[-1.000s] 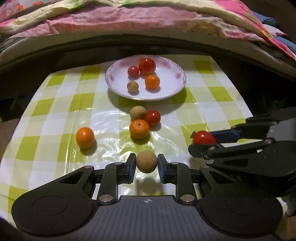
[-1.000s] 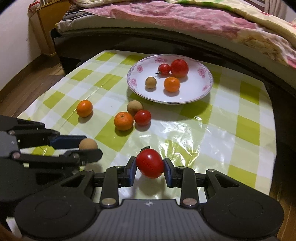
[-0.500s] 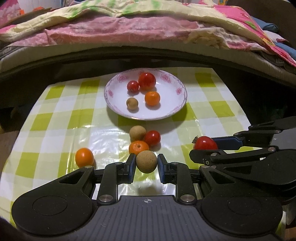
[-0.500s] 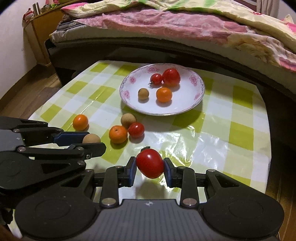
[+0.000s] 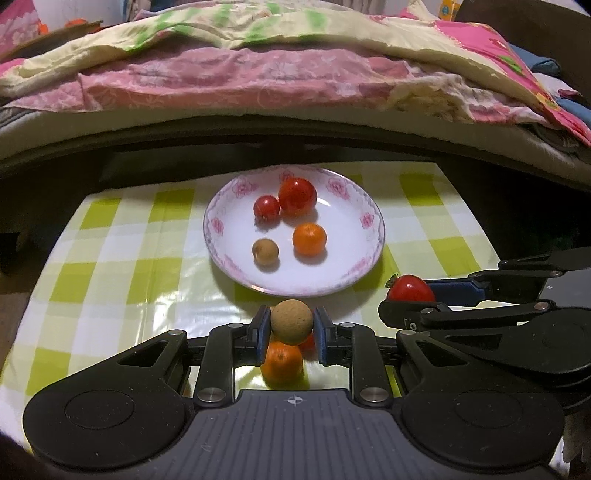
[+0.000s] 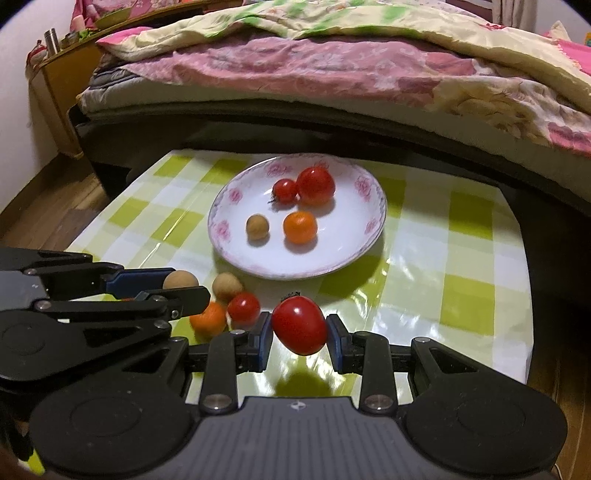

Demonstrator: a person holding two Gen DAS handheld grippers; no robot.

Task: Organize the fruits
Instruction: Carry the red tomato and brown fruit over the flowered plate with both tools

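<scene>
**Bedroom surroundings behind the table**

A glossy green-and-white checked plastic tablecloth (image 6: 461, 295) covered the table. Beyond it stood a bed with a rumpled pink floral quilt (image 5: 229, 81) under a pale yellow blanket (image 6: 332, 22). A wooden bedside cabinet (image 6: 59, 85) stood by the wall.

checked table (image 6: 469, 291) with plate (image 6: 373, 225), loose fruit (image 6: 228, 285)

Plate (image 6: 373, 229) centre frame in right wrist view: four fruits clustered centre and upper part, lower and right rim zones bare. Table (image 6: 472, 280) right of plate free. Loose fruit cluster (image 6: 236, 302) lower left blocks near approach. Bed (image 6: 332, 74) edge overhangs table's far side, upper frame.
</scene>
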